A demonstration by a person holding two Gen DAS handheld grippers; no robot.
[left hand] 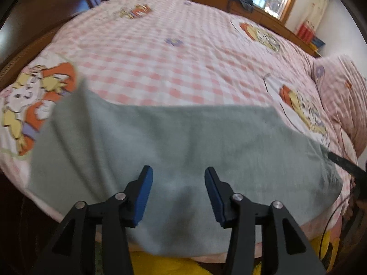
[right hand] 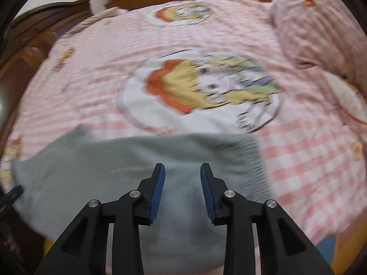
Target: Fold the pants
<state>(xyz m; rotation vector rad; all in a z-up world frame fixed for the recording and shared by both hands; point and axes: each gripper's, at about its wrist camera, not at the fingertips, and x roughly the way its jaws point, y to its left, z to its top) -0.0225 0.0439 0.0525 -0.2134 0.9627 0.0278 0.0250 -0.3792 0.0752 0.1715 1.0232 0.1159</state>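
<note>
The grey-green pants (left hand: 160,142) lie flat along the near edge of the bed, folded lengthwise. My left gripper (left hand: 177,178) is open and empty, hovering over the middle of the pants. In the right wrist view the pants (right hand: 114,160) show a ribbed waistband (right hand: 250,158) at their right end. My right gripper (right hand: 182,174) is open and empty above the pants near that waistband. The tip of the right gripper shows in the left wrist view (left hand: 344,162) at the right end of the pants.
The bed (left hand: 183,57) has a pink checked cover with cartoon prints. A matching pillow (right hand: 316,23) lies at the right. A wooden headboard shelf (left hand: 252,9) runs along the far side. Dark wooden furniture (left hand: 45,6) stands at the left.
</note>
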